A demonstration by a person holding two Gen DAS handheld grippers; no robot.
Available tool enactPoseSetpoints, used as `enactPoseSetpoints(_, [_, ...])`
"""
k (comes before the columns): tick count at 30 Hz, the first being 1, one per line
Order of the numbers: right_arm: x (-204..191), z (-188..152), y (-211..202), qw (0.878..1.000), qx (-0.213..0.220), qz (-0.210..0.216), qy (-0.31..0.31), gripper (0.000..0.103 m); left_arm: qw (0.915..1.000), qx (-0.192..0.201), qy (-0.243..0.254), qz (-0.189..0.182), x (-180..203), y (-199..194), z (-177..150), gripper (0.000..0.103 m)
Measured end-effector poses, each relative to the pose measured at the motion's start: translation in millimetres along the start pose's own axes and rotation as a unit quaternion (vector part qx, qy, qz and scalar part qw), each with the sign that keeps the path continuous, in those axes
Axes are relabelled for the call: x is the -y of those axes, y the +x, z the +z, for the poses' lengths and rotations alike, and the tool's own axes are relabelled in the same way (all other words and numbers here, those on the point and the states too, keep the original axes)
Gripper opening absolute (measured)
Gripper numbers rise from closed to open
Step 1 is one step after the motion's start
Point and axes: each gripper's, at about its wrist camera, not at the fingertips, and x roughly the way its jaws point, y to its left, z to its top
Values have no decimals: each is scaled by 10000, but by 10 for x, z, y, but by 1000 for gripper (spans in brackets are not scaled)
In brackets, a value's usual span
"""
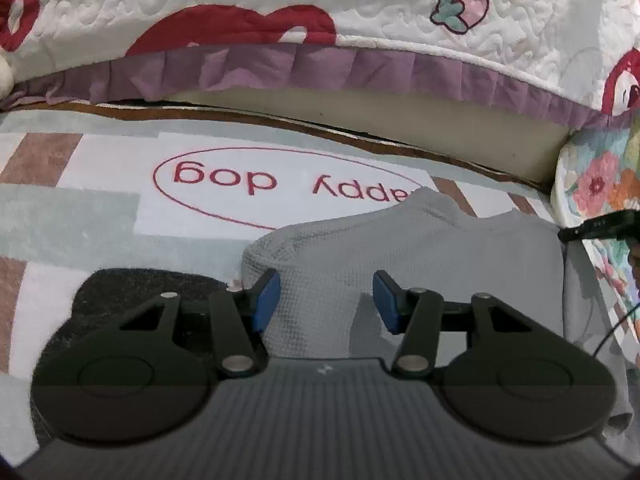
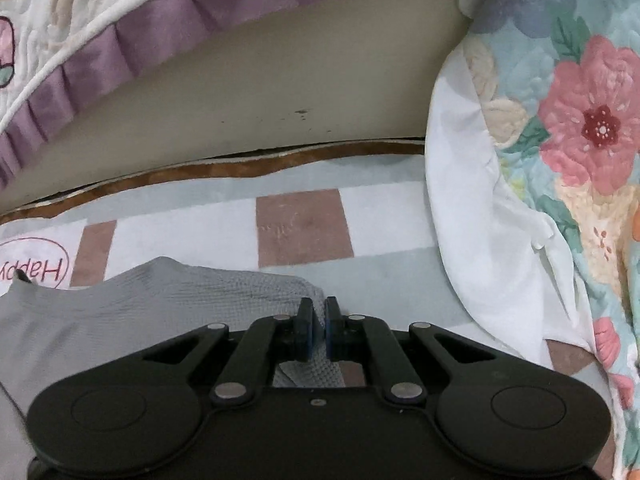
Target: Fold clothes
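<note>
You face a checked rug (image 1: 80,208) printed with a red "Happy dog" oval (image 1: 280,184), a purple-frilled quilted bedspread (image 1: 280,68) hanging beyond it and a floral quilt (image 2: 580,128) at right.

A checked rug (image 1: 92,216) in pale green, white and brown squares bears a red oval "happy dog" print (image 1: 280,184). Beyond it hangs a white quilted bedspread with a purple frill (image 1: 320,68). A floral quilted cover (image 2: 580,140) lies at the rug's right edge.
</note>
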Motion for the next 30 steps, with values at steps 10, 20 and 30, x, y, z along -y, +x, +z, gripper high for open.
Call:
enactPoseSetpoints(10, [-89, -43, -156, 9983, 576, -104, -25, 7, 9910, 433, 1078, 671, 251, -53, 82, 1])
enactPoseSetpoints(20, [-350, -70, -154, 9942, 953, -361, -350, 29, 9958, 186, 689, 567, 166, -252, 114, 43])
enactPoseSetpoints(30, [-1185, -856, -635, 9683, 351, 2460, -234, 48, 9956, -876, 329, -89, 251, -1134, -571, 45])
